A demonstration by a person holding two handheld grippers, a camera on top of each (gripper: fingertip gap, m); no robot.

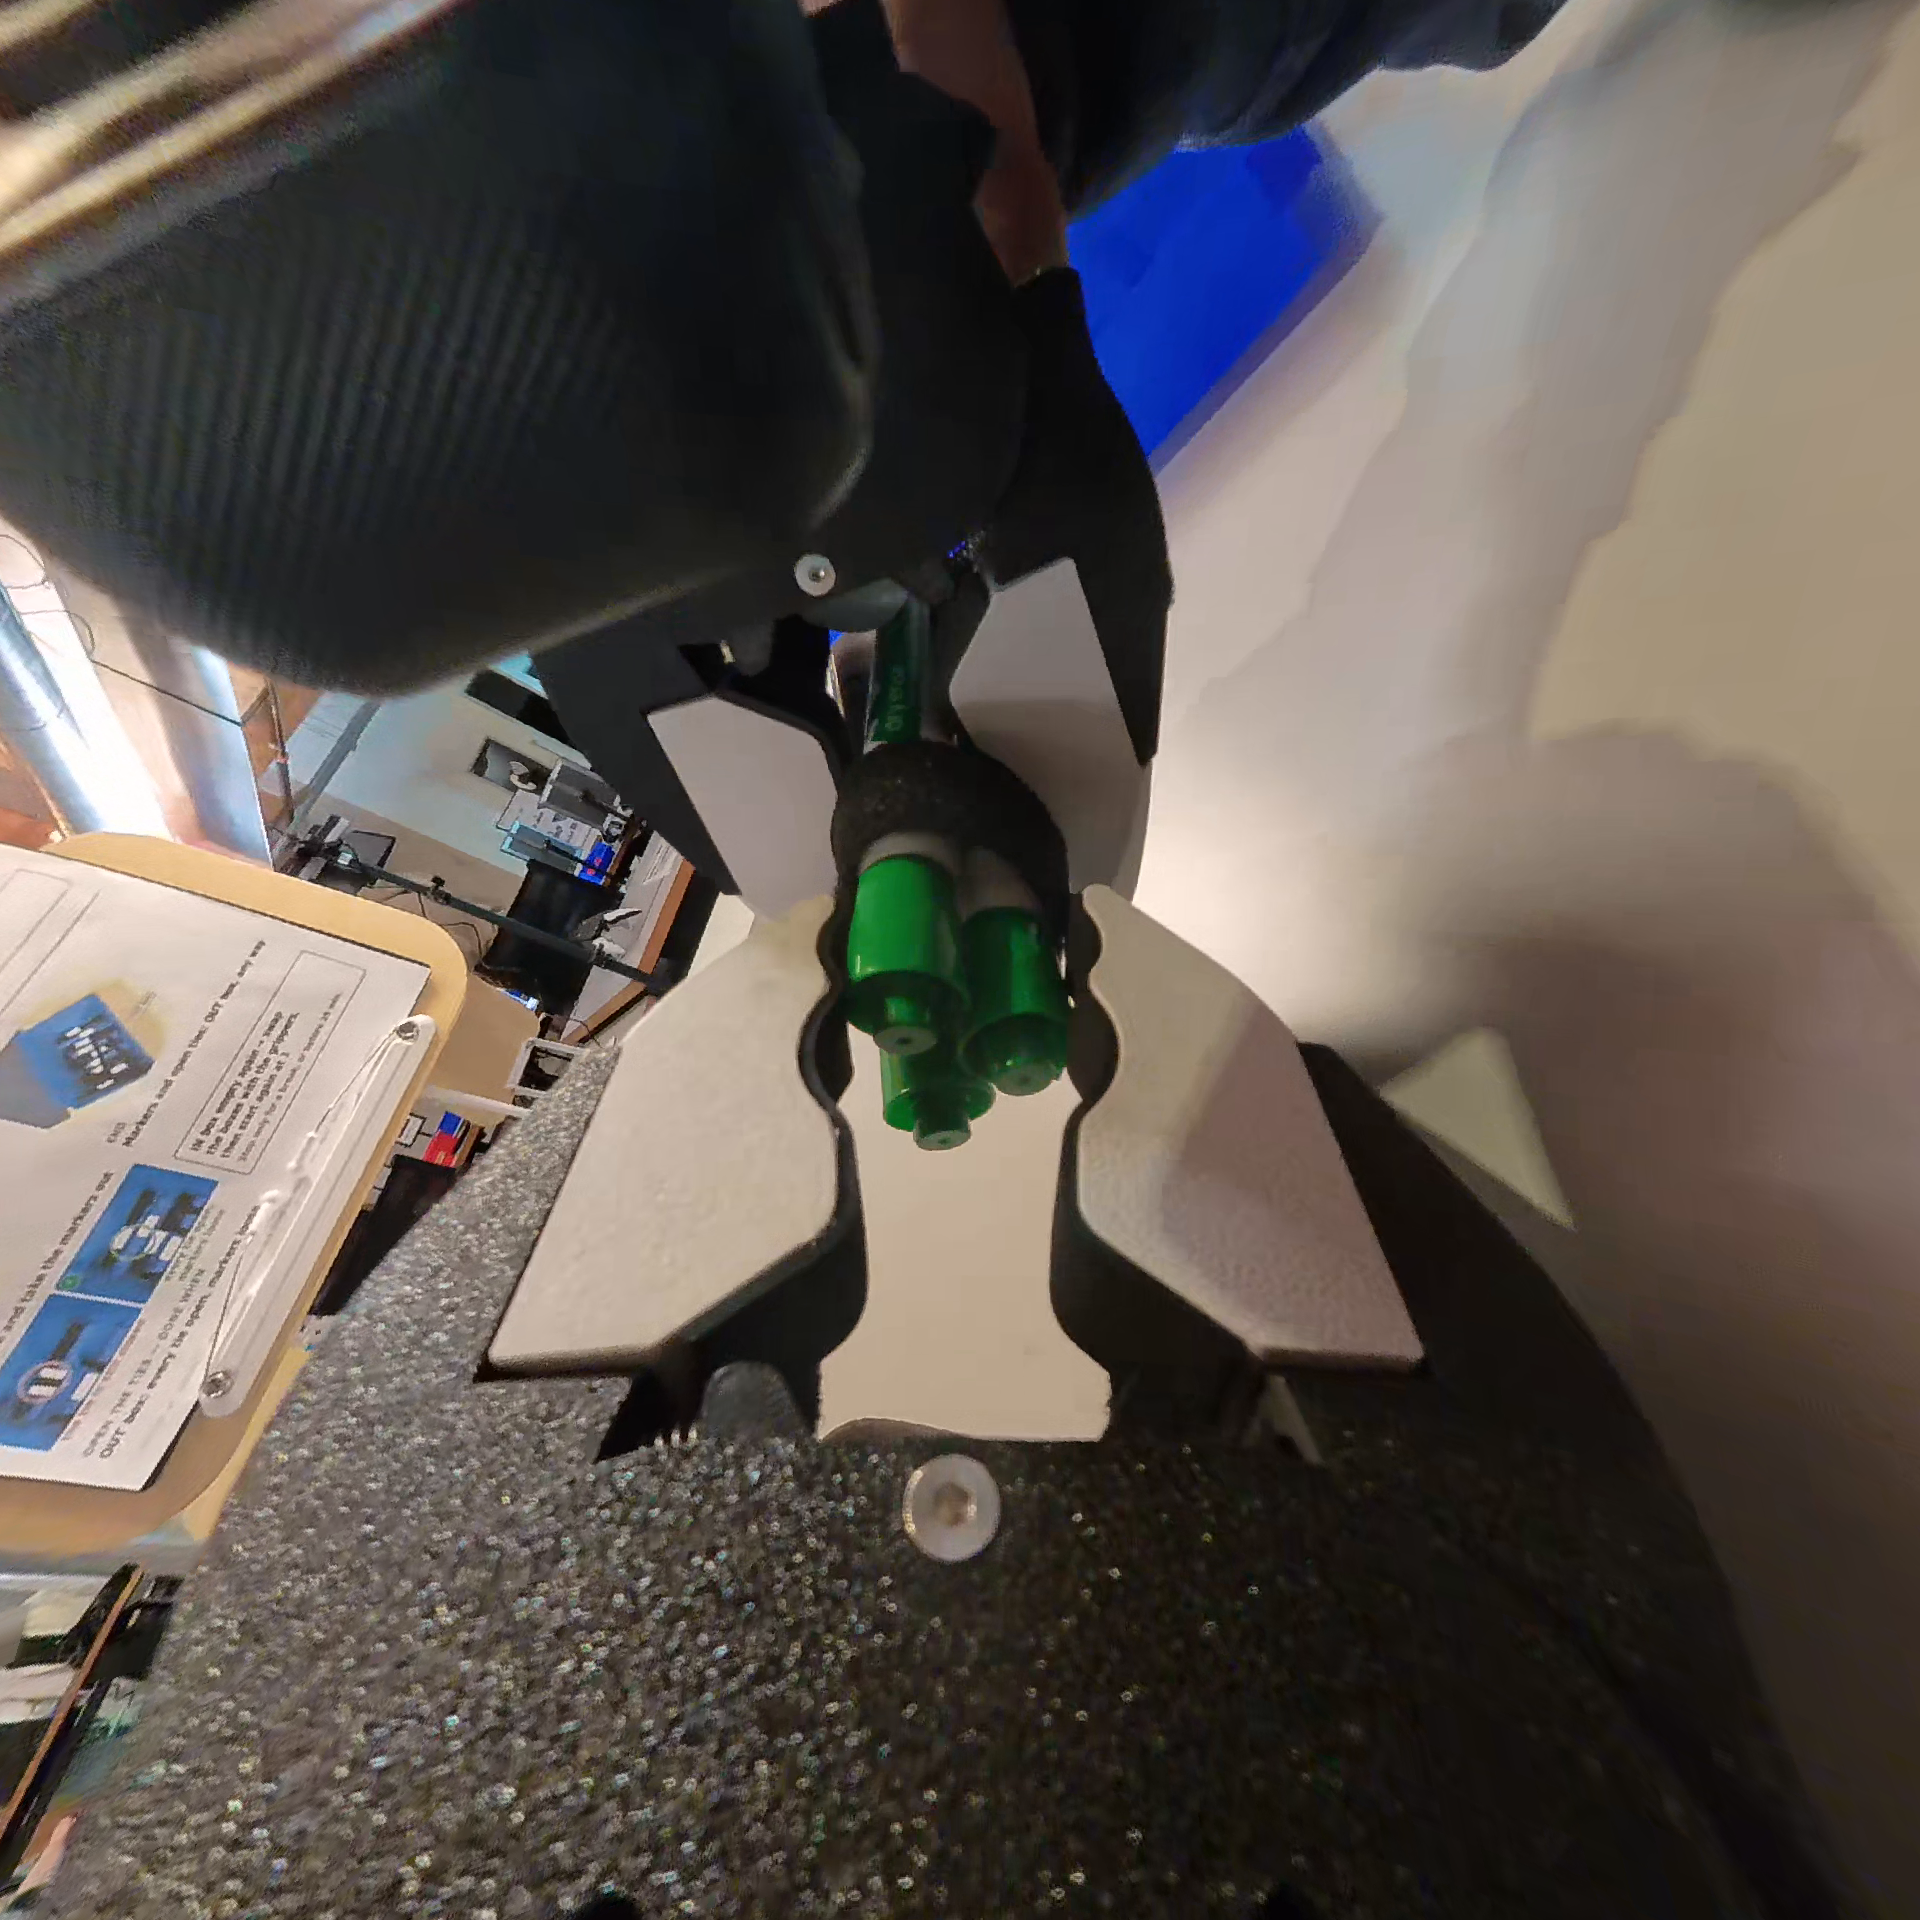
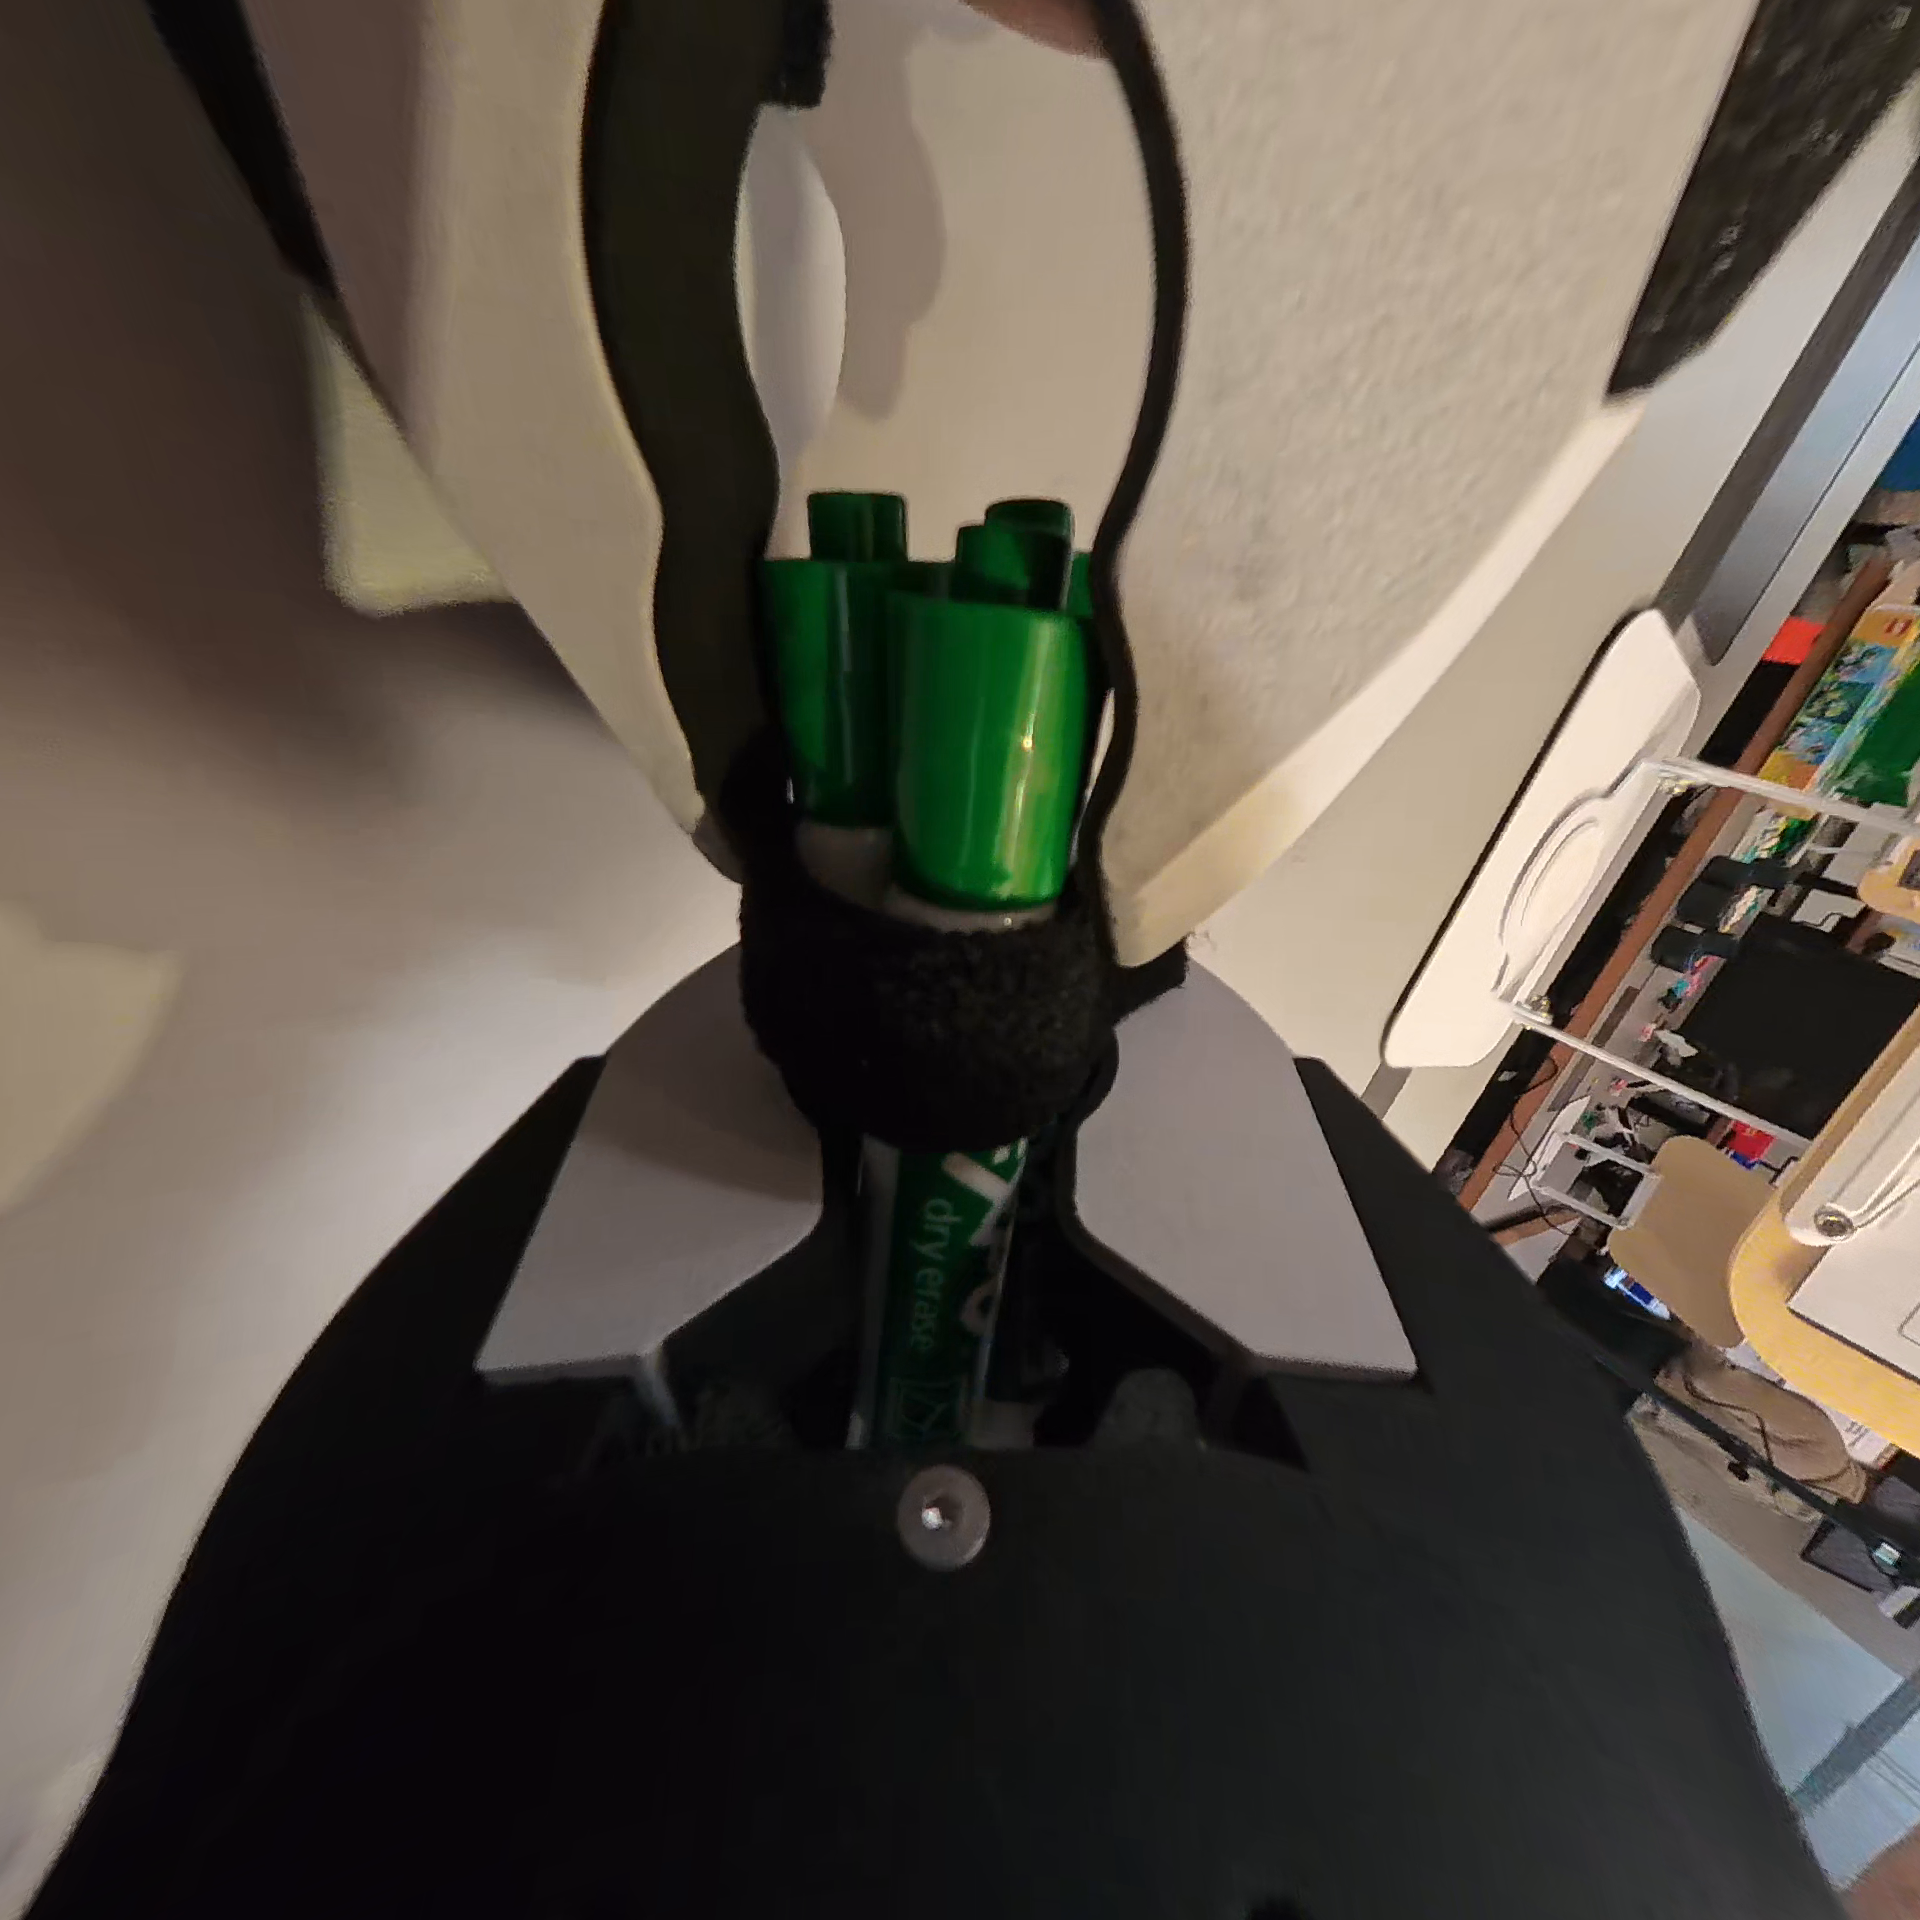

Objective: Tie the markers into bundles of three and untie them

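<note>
- Left wrist view: three green markers point(image 1: 904, 956) bundled by a black fuzzy strap point(image 1: 935, 800), held in the air at the middle of the view, cap ends towards the camera.
- Left tongs point(image 1: 951, 920) clenched on the caps, one white wavy-edged pad point(image 1: 727, 1122) against the left cap and the other against the right cap; third marker lower, between the pads.
- Just beyond the strap, the right tongs point(image 1: 945, 821) facing the other way, grey fingers point(image 1: 748, 790) on either side of the band, one green barrel running back between them.
- Behind the bundle, a pale wall with a blue patch point(image 1: 1216, 301) far up on the right.
- At the left, a printed sheet with pictures point(image 1: 156, 1143) clipped on a rounded wooden board point(image 1: 457, 997); cluttered room beyond.
- Right wrist view: same markers point(image 2: 977, 748) upright in the centre, caps on the far side, barrels near, running down into the black body.
- Right tongs point(image 2: 925, 1003) clamped on the bundle at the strap point(image 2: 925, 1018), grey fingers point(image 2: 644, 1195) hugging the band left and right.
- Past the strap, the left tongs point(image 2: 925, 831) gripping the caps, black wavy edges tight along both sides of the green.
- At the right edge, a clear plastic stand point(image 2: 1558, 883) and crowded shelves farther off.
</note>
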